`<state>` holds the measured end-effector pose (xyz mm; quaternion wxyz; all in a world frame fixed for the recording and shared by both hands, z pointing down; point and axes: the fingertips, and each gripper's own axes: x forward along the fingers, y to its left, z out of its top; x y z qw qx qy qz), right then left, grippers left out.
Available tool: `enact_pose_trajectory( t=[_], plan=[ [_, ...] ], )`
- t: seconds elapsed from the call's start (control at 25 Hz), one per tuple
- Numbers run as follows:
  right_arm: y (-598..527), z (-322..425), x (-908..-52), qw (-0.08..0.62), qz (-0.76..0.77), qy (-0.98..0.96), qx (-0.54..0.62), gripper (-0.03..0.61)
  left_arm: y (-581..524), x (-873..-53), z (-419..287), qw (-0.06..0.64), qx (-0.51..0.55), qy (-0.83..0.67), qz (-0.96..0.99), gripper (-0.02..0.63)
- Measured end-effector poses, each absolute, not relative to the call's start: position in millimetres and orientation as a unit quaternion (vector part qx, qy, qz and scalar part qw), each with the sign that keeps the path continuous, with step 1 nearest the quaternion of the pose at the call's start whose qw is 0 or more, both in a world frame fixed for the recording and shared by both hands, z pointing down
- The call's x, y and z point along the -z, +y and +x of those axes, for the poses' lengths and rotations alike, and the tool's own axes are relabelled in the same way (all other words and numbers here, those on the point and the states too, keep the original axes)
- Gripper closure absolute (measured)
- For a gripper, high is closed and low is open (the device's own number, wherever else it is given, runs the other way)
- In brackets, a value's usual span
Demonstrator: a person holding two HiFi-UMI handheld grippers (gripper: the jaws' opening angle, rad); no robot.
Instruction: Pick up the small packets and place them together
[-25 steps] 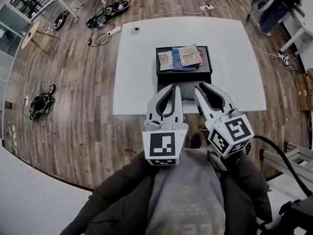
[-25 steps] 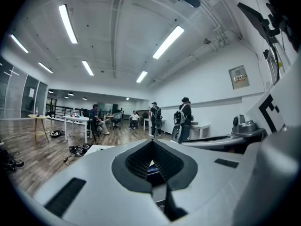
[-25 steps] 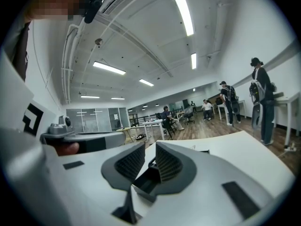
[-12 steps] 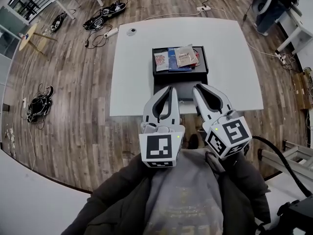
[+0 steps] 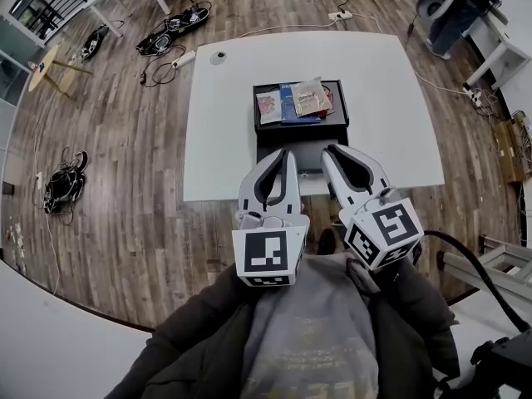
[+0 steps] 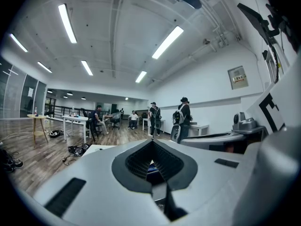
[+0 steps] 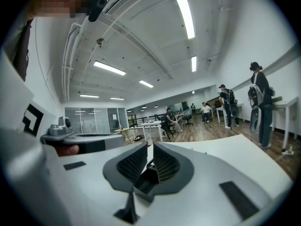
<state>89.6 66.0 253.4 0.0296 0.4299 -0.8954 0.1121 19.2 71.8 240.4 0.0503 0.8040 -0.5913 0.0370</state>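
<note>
Near my chest, short of the table (image 5: 224, 140), I hold my left gripper (image 5: 283, 151) closed and empty and my right gripper (image 5: 329, 150) a crack apart, empty too, because the packets (image 5: 309, 98), seemingly heaped together, lie ahead in the far tray (image 5: 299, 132).

A big white table (image 5: 224, 123) stands on the wooden floor, and most of its top is bare. A black tray (image 5: 257, 110) sits in the middle of the table, a bit closer to the near edge than to the far edge, and a flat black thing (image 5: 304, 155) lies just in front of it, touching it and reaching almost to the near edge. A small round grey thing (image 5: 218, 57) lies alone near the far left corner, well apart from the tray.
</note>
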Motion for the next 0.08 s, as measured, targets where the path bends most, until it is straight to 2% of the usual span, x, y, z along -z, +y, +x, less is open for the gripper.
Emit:
enact_pose_trajectory(
  t=[0.08],
  plan=[
    [66.6,90.8,-254.3,0.029,0.43,-0.895,-0.113,0.538,72.6,-241.5,20.8,0.051,-0.038,-0.591,0.804,0.615]
  ],
)
